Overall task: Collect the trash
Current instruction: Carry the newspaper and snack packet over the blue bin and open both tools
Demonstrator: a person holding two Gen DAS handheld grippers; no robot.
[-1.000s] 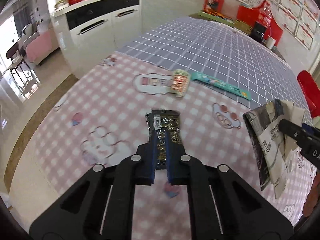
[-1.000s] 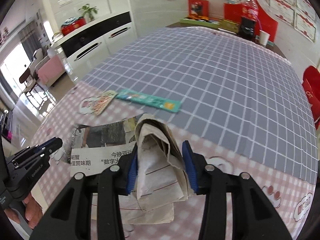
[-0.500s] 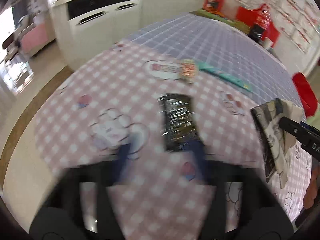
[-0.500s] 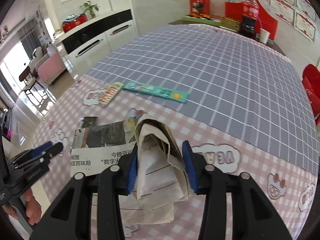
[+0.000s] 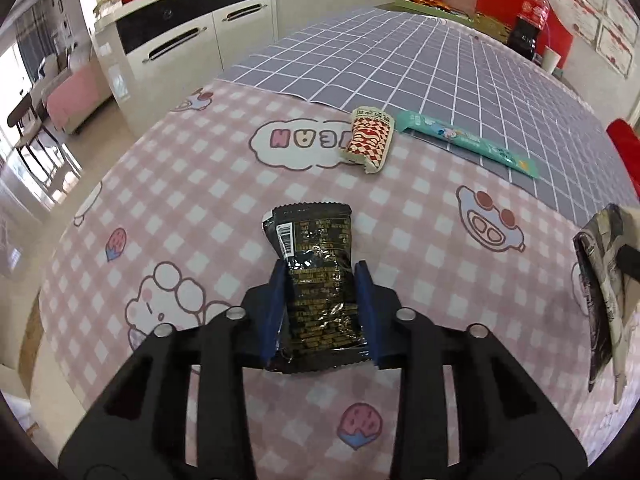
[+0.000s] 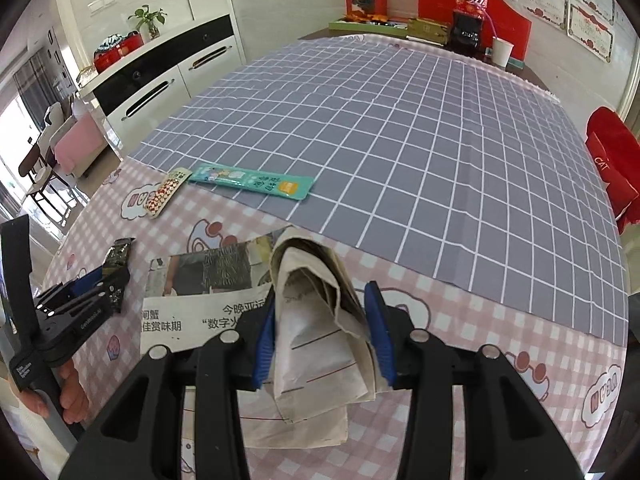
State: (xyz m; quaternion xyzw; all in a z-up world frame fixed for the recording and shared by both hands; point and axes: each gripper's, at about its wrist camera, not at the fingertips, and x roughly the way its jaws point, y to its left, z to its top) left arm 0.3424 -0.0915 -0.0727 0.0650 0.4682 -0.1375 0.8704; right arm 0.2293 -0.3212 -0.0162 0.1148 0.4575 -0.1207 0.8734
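A: Left gripper (image 5: pixel 320 270) first. Wide or narrow?

B: Narrow. Just closed further, with the black wrapper (image 5: pixel 316 252) in between. Blue pads (image 5: pixel 276 304) pressed on its two long edges, so gripping it.

A: And where exactly, this wrapper?

B: Over the pink cloth (image 5: pixel 200 208), at the near part of the table. Far end, with the barcode, sticking out past the fingertips. Near end lying across the black body of the gripper. Crinkled, shiny.

A: Seen from the other side also?

B: Yes. In the right view, at the left, same gripper (image 6: pixel 100 276) with the wrapper tip pointing up and away. Below it, fingers of a hand (image 6: pixel 68 396) around the handle.

A: Right gripper (image 6: pixel 324 292)?

B: About half-wide, clamped on a folded newspaper (image 6: pixel 316 332). Paper bunched up between the pads, loose end hanging under them, one printed sheet spread to the left. Touching the cloth or not: cannot tell.

A: Other trash?

B: Two pieces, well apart from both grippers, at the border of the pink cloth and the grey cloth (image 5: pixel 400 60). Checked wrapper (image 5: pixel 370 140) on the pink. Green wrapper (image 5: pixel 468 144) just beside it, long and flat, mostly on the grey. Ends touching or almost; hard to tell.
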